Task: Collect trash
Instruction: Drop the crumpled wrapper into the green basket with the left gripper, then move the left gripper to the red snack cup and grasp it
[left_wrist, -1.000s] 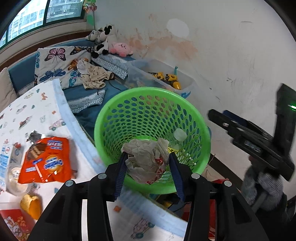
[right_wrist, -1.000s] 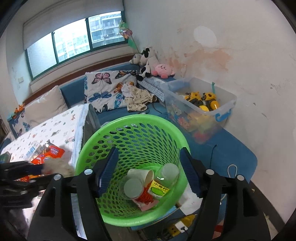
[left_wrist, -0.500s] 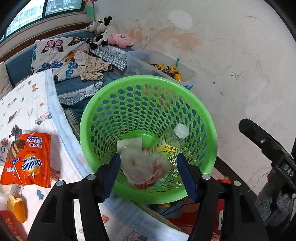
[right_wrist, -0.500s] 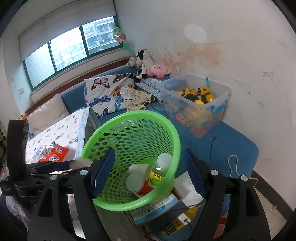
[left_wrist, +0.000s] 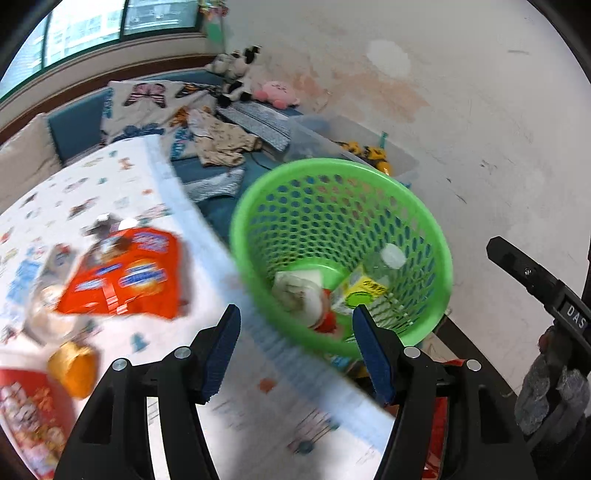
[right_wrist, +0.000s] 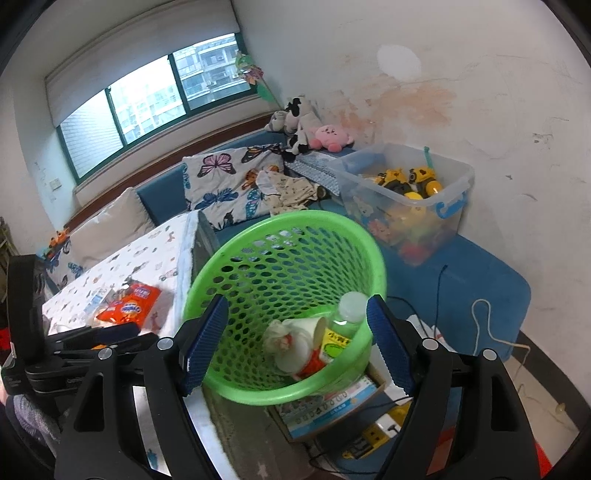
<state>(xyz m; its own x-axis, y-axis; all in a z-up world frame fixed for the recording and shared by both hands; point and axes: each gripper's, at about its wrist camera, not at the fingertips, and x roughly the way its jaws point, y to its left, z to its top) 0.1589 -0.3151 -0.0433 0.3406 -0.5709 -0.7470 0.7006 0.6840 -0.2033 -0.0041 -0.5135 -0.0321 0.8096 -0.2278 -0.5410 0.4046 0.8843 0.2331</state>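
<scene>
A green perforated basket (left_wrist: 332, 164) (right_wrist: 295, 216) stands just past the table's corner. In it lie a crumpled paper wad (left_wrist: 295, 295) (right_wrist: 277, 334), a paper cup, a red wrapper and a plastic bottle (left_wrist: 373, 273) (right_wrist: 340, 325) with a white cap. My left gripper (left_wrist: 297, 343) is open and empty, over the table's edge beside the basket. My right gripper (right_wrist: 297, 343) hovers at the basket's near rim, its jaws opening, with no pad pressing on anything. An orange snack packet (left_wrist: 122, 280) (right_wrist: 129, 304) lies on the patterned tablecloth (left_wrist: 110, 177).
More litter sits at the table's near left: a yellow piece (left_wrist: 72, 369) and a red packet (left_wrist: 26, 417). A clear toy box (right_wrist: 406, 192) stands on the blue sofa (right_wrist: 480, 273) behind the basket. Cables and a power strip (right_wrist: 369, 439) lie on the floor below.
The left gripper opened and let the crumpled paper drop into the basket, then swung left toward the table. The right gripper's jaws widened and it drew back a little.
</scene>
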